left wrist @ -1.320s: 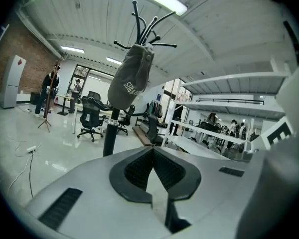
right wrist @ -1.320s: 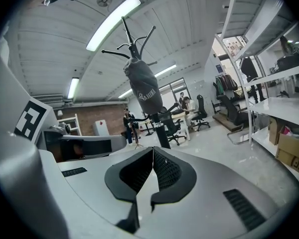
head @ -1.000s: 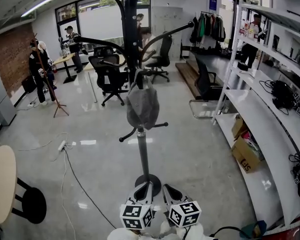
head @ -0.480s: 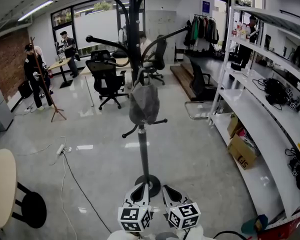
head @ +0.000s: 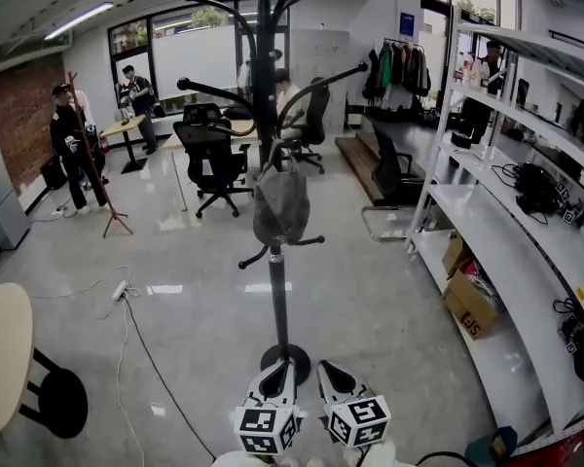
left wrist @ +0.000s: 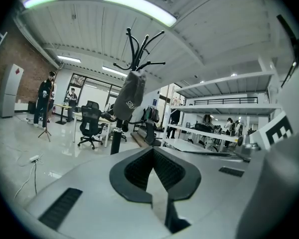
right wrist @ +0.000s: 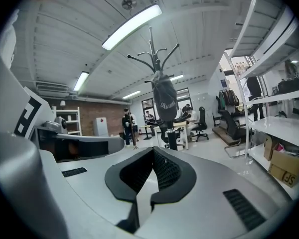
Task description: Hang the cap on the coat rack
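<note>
The grey cap [head: 280, 207] hangs from a lower hook of the tall black coat rack [head: 278, 290], free of both grippers. At the bottom of the head view my left gripper [head: 278, 370] and right gripper [head: 328, 370] sit side by side, well short of the rack's base. Both are shut with nothing between the jaws. In the left gripper view the cap [left wrist: 128, 97] shows far ahead above the closed left gripper [left wrist: 153, 156]. From the right gripper view the cap [right wrist: 165, 101] hangs on the rack [right wrist: 154, 54] beyond the closed right gripper [right wrist: 153, 154].
White shelving [head: 526, 232] runs along the right, with cardboard boxes [head: 470, 305] on its lowest level. A round table [head: 2, 353] and a black stool [head: 58, 402] stand at the left. A cable [head: 127, 329] trails over the floor. Office chairs [head: 214, 163] and people [head: 73, 144] are at the back.
The rack and the hanging cap look slightly farther off than before, as the view has drawn back. Both grippers stay shut and empty at the bottom.
</note>
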Action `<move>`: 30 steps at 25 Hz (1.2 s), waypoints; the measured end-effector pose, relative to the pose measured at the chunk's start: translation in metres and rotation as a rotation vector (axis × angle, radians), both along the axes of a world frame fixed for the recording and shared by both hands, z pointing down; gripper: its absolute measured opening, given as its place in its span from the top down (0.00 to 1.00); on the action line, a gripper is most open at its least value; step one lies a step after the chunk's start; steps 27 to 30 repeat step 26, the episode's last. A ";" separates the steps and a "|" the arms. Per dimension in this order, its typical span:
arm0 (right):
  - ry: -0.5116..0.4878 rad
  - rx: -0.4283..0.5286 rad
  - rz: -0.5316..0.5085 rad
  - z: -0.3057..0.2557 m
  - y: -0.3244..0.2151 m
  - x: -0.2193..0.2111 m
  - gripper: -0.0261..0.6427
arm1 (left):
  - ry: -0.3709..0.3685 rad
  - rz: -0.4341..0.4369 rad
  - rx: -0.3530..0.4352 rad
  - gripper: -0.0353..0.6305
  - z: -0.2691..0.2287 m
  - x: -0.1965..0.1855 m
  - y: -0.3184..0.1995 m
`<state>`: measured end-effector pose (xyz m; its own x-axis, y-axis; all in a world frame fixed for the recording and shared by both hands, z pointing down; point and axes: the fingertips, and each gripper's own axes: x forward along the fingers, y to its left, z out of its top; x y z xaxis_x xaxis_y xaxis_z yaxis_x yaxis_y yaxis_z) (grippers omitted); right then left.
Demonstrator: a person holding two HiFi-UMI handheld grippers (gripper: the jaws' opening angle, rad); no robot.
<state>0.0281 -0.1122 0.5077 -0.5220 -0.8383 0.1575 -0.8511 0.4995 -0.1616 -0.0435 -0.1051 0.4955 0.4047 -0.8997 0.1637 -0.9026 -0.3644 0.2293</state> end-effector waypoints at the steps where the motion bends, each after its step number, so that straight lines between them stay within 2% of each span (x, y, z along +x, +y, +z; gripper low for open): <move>1: 0.005 0.002 -0.008 0.000 0.001 -0.001 0.94 | -0.001 0.002 0.002 0.94 0.000 0.002 0.001; 9: 0.023 0.004 -0.053 0.000 0.005 -0.010 0.94 | 0.008 -0.021 -0.006 0.94 0.002 -0.001 0.005; 30: 0.056 -0.003 -0.036 0.003 -0.002 0.002 0.94 | 0.018 0.010 0.003 0.94 0.000 0.012 -0.005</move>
